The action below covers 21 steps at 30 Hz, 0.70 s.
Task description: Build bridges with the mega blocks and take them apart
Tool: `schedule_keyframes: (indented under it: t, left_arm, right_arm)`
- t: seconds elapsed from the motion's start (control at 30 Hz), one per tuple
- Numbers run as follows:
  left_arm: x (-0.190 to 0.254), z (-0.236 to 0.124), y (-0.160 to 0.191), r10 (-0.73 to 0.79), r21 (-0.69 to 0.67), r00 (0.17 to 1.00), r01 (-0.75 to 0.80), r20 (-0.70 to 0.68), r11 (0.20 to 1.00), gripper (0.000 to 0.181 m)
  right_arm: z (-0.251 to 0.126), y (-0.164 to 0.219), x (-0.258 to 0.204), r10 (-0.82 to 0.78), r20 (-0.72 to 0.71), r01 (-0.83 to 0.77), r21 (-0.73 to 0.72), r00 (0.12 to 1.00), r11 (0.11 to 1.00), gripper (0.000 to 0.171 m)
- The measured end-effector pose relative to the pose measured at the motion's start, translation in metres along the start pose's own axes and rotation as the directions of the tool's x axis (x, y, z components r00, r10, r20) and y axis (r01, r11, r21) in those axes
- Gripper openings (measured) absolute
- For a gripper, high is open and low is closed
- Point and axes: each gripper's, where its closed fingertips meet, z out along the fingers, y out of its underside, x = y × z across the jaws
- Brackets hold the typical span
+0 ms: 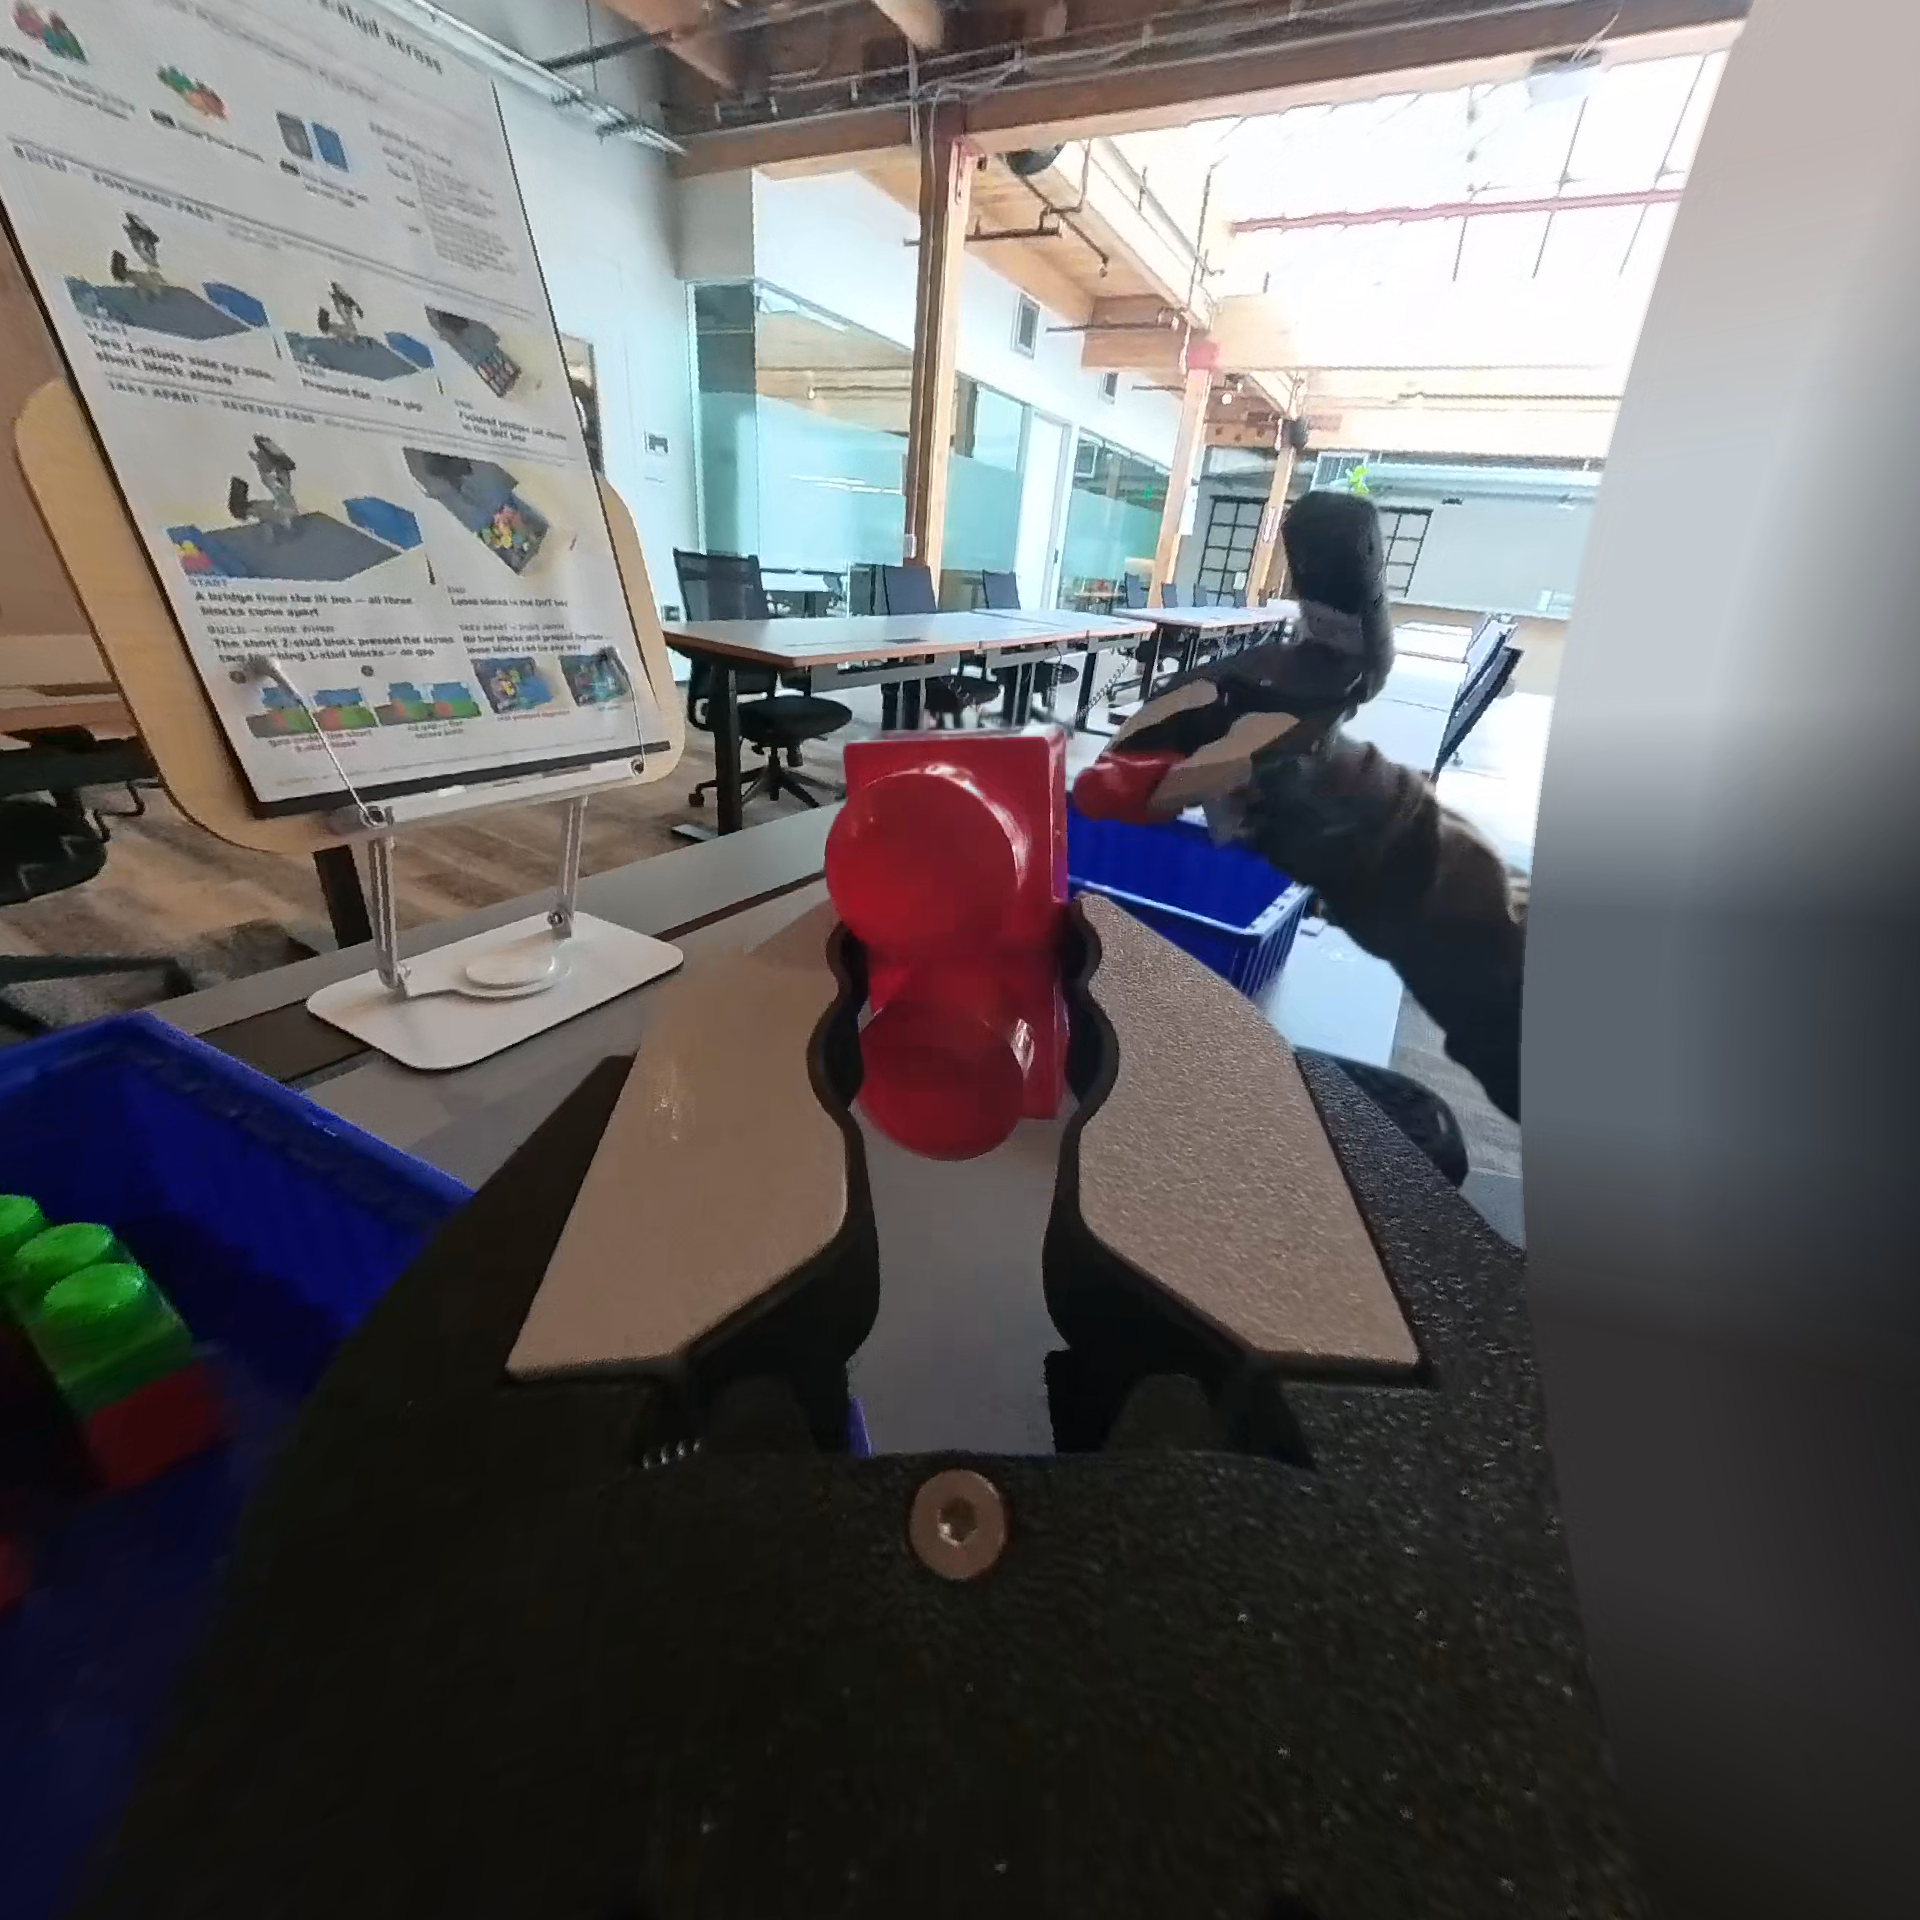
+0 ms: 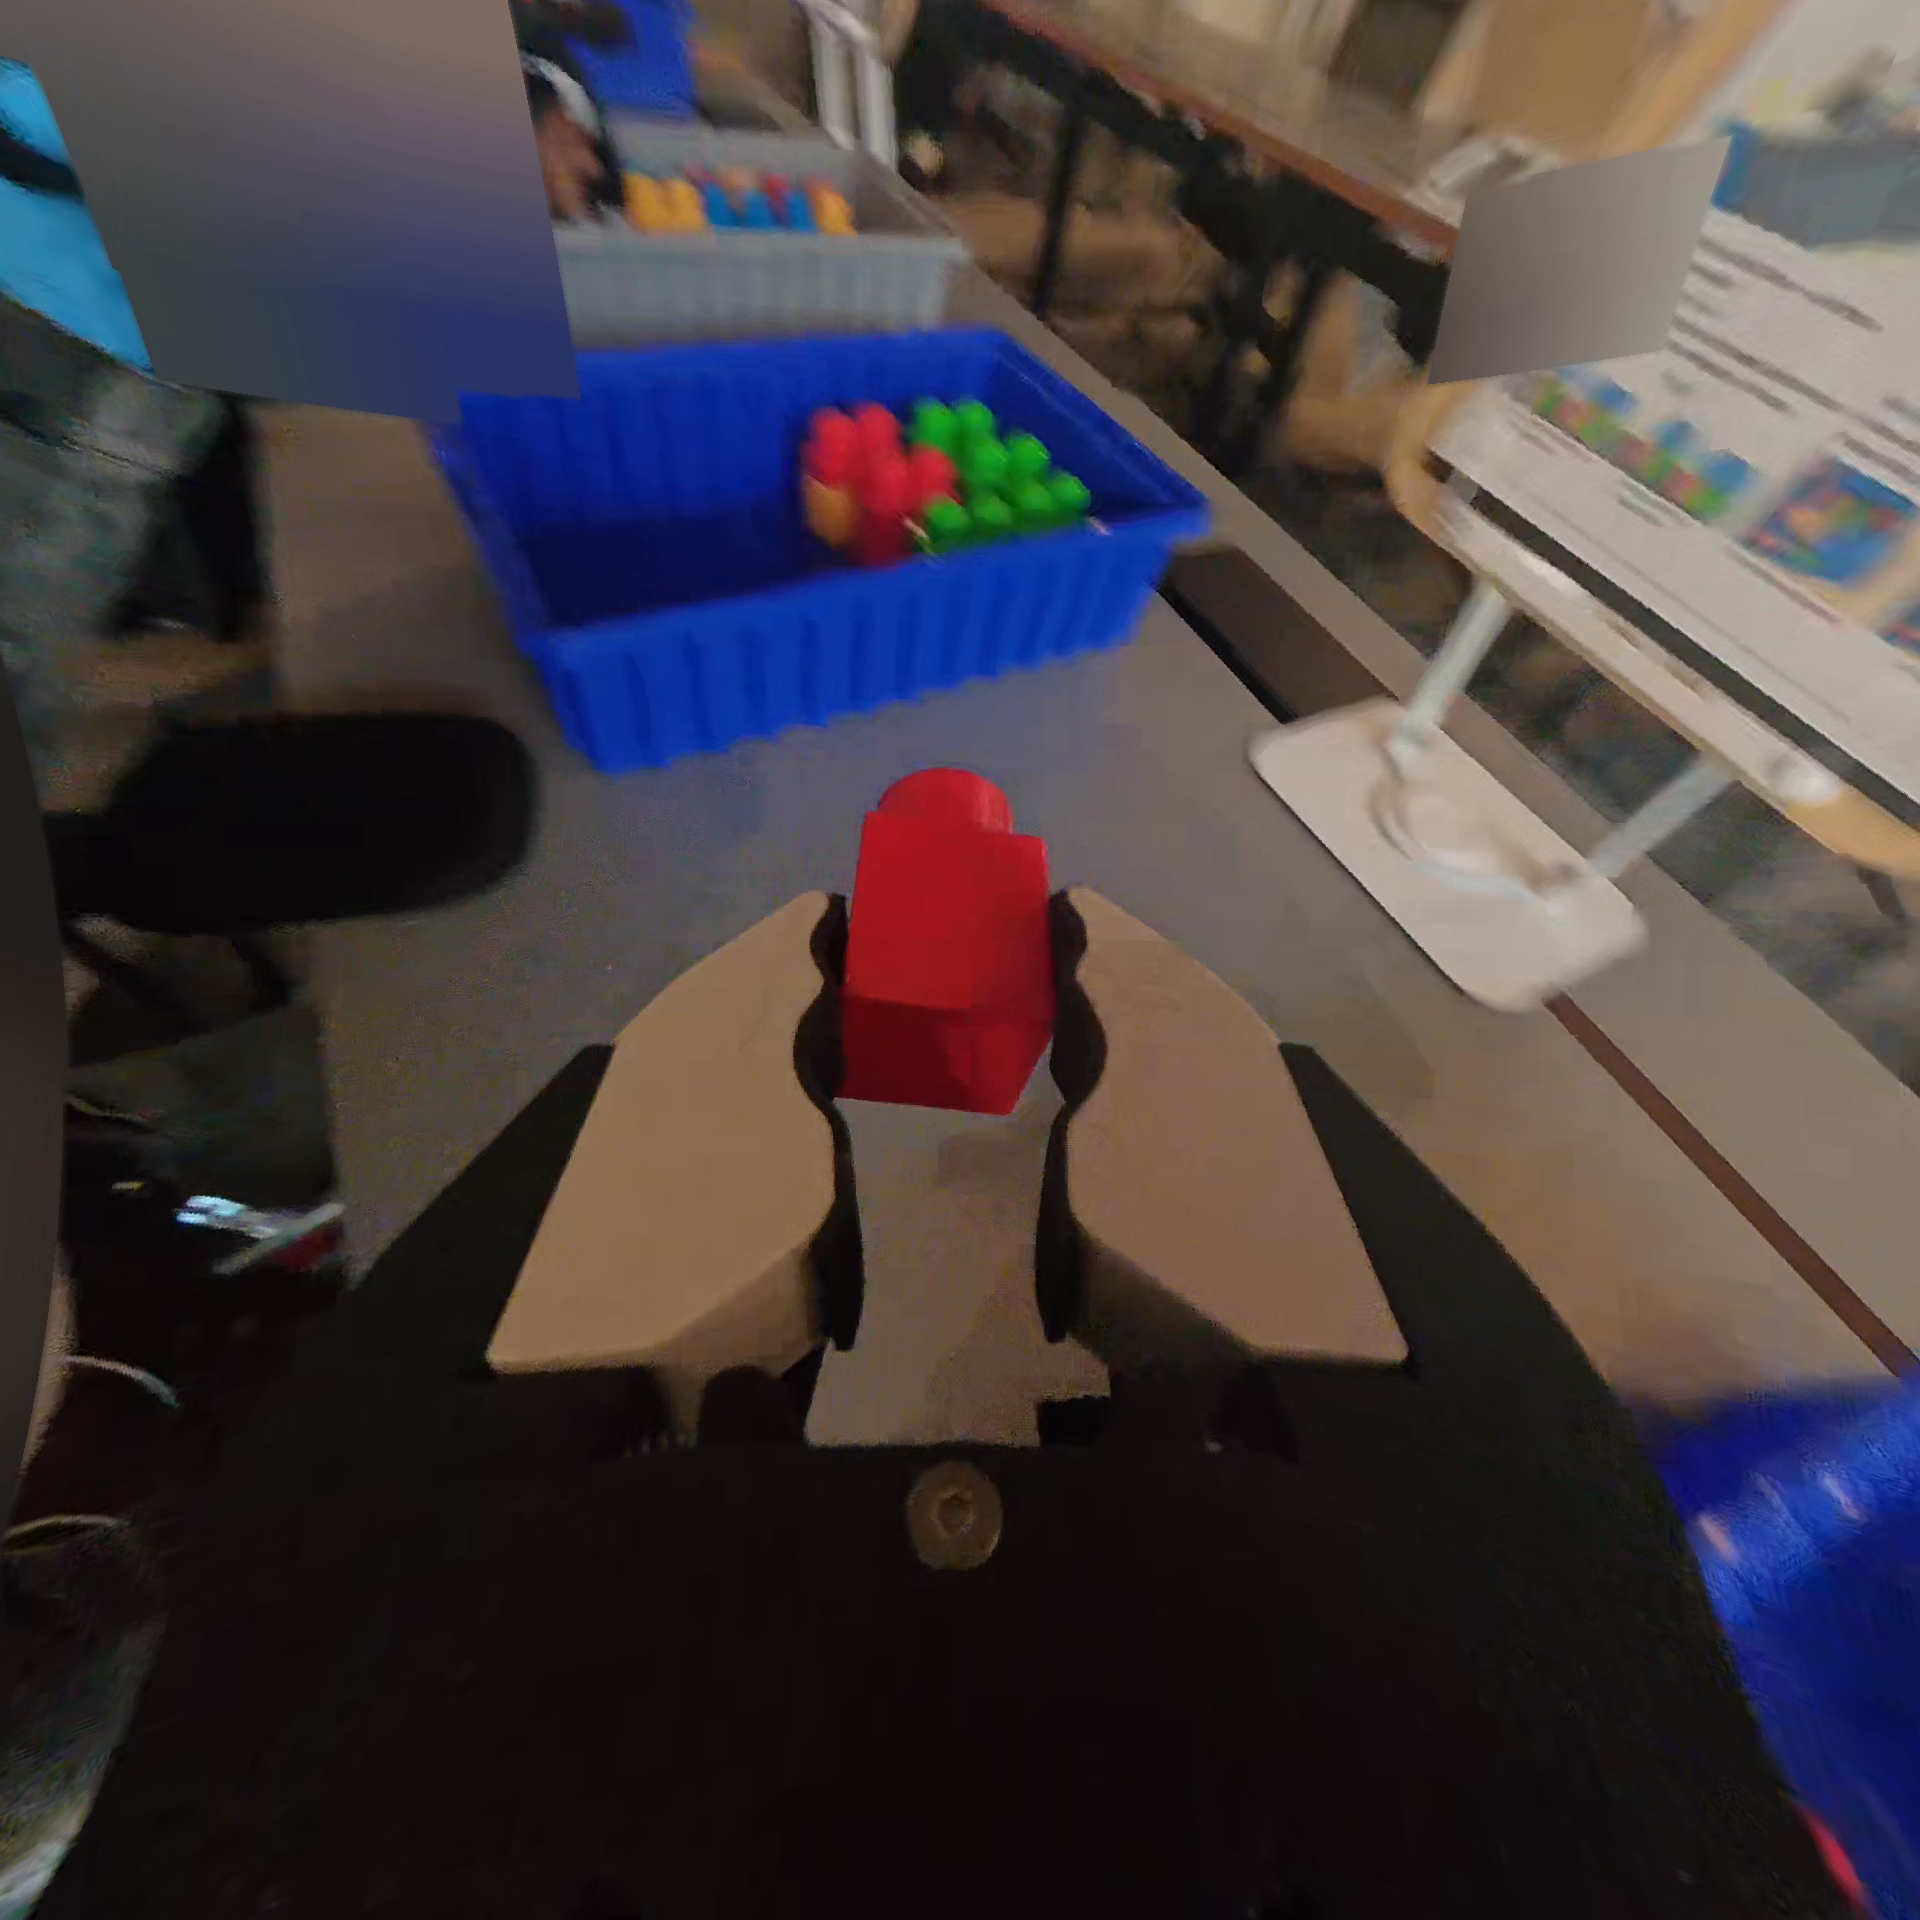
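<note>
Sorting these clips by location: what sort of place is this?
Probably an open-plan office: long desks with black swivel chairs, glass-walled rooms behind, and an instruction sheet on a stand on the grey worktable.

Your left gripper [image 1: 961, 997] has matt, grainy grey pads on rough-textured black plastic w/ a bright metal screw [image 1: 958, 1524], and its red two-stud block [image 1: 951, 956] is glossy smooth plastic. The blue bin [image 2: 821, 540] is ribbed plastic, desk [image 2: 1195, 997] smooth matt grey. Instruction sheet [image 1: 312, 416] looks like slightly shiny paper on a wood-look board w/ thin metal legs.
</note>
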Motion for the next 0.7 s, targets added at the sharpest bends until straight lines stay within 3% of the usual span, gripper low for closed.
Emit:
schedule_keyframes:
  t: [0.17, 0.37, 0.5, 0.7]
  left_arm:
    - [0.001, 0.017, 0.011, -0.001, -0.040, 0.999, -0.001, -0.038, 0.999, 0.036]
    - [0.004, 0.031, 0.018, 0.012, -0.078, 0.998, -0.016, -0.057, 0.997, 0.036]
    - [0.008, 0.039, 0.021, 0.011, -0.093, 0.997, -0.018, -0.079, 0.995, 0.036]
    - [0.012, 0.049, 0.025, 0.015, -0.115, 0.995, -0.026, -0.098, 0.993, 0.036]
  right_arm:
    - [-0.037, 0.057, 0.067, 0.049, -0.261, -0.104, -0.200, 0.964, 0.974, 0.037]
    - [-0.084, 0.135, 0.126, 0.033, -0.532, -0.286, -0.402, 0.846, 0.870, 0.037]
    - [-0.105, 0.176, 0.146, 0.034, -0.636, -0.397, -0.438, 0.771, 0.806, 0.037]
    - [-0.114, 0.239, 0.156, 0.073, -0.682, -0.544, -0.509, 0.727, 0.667, 0.038]
